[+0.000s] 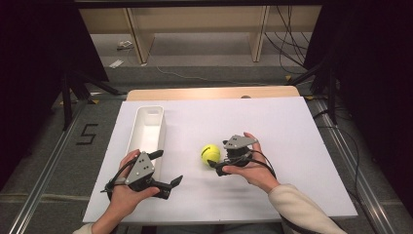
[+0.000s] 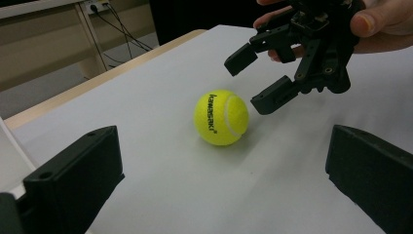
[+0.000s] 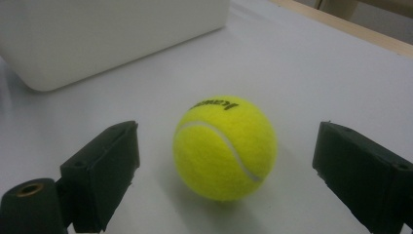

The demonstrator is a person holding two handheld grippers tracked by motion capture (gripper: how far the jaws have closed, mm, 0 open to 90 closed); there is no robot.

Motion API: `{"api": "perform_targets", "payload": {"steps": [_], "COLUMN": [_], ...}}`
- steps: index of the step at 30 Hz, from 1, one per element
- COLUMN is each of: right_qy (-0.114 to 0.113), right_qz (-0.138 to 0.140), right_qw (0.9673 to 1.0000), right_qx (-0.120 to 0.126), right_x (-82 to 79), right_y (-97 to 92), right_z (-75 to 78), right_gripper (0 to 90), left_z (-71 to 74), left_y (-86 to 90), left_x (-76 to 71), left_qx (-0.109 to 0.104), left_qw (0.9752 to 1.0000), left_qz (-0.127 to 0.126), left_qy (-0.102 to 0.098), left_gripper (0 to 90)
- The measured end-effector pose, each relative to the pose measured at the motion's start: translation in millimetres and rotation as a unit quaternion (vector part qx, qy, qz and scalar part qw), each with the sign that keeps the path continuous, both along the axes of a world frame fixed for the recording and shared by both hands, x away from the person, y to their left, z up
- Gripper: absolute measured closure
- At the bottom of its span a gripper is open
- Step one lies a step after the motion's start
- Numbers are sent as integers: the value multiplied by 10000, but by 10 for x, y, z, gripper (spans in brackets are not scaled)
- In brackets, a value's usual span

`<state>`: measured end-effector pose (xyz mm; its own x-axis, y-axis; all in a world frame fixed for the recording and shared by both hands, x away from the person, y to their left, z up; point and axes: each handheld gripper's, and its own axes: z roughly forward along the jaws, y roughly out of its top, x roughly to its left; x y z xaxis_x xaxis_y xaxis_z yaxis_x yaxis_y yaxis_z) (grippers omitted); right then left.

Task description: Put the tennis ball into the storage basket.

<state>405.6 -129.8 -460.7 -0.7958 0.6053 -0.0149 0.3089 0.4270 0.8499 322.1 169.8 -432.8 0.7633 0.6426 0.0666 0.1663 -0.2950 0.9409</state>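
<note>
A white board [image 1: 272,126] covers a wooden table in a dim room with cables on the floor beyond. The right gripper [image 1: 217,163] is held with its jaws wide apart and nothing between the pads, the yellow tennis ball [image 1: 210,154] resting on the board just ahead of them, seemingly clear of both tips though the high view is too small to be sure. The left gripper [image 1: 166,168] is also spread open and empty, the ball well in front of it and a white tray [image 1: 146,127] close beside it.
</note>
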Motion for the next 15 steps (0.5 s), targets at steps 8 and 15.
{"api": "perform_targets", "payload": {"steps": [8, 15], "right_qy": [33, 56], "right_qz": [31, 26], "right_qw": [10000, 9999], "right_qx": [-49, -98], "right_x": [27, 59], "right_y": [70, 110], "right_z": [-39, -73], "right_gripper": [105, 104], "left_z": [3, 5], "left_y": [1, 2], "left_x": [-1, -3], "left_qx": [-7, -12], "left_qw": [10000, 10000], "left_qz": [-3, -8], "left_qy": [-7, -5], "left_gripper": [0, 0]}}
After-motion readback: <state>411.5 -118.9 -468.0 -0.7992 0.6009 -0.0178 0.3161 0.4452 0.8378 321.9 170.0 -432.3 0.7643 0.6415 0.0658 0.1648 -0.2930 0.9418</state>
